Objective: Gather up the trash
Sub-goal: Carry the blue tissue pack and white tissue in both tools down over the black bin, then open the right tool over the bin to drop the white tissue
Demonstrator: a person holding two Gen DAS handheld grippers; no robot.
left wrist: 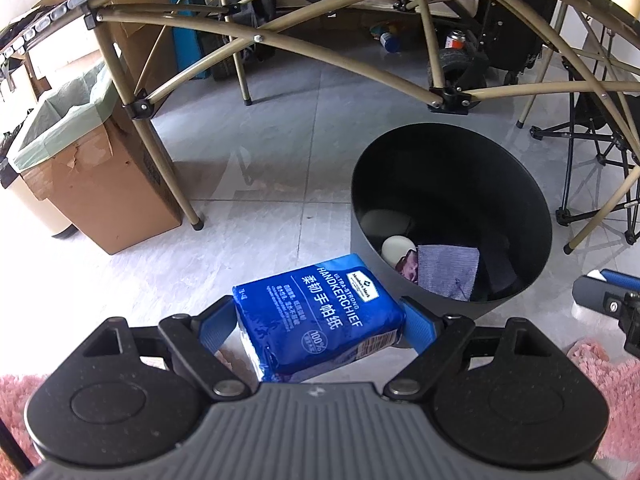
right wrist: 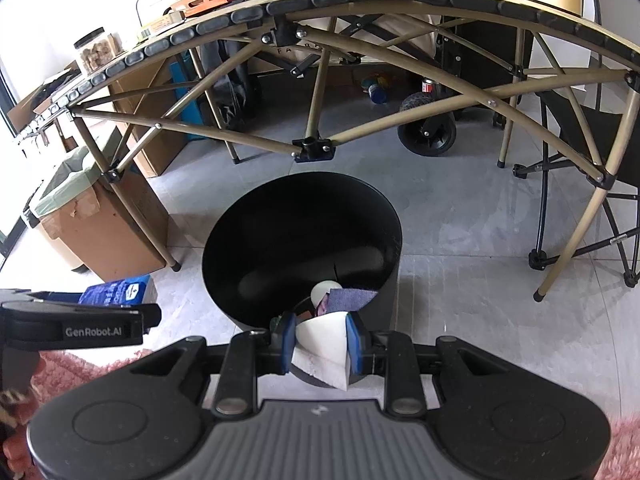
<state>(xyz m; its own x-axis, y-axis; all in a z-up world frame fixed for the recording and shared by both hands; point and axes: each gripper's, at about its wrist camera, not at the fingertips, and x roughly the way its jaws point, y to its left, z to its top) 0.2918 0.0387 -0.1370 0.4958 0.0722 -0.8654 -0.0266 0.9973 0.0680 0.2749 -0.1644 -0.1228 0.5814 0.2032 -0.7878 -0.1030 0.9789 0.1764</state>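
Observation:
My left gripper is shut on a blue handkerchief tissue pack, its blue pads pressing the pack's two sides, just left of and near the black round bin. In the right wrist view the same pack shows at the left beside the left gripper's black body. My right gripper is shut on a folded white paper tissue, held above the near rim of the bin. Inside the bin lie a white round object and a purple-grey cloth.
A folding table frame with tan legs arches over the grey tile floor behind the bin. A cardboard box lined with a green bag stands at the left. A black folding chair sits at the right. Pink rug lies under me.

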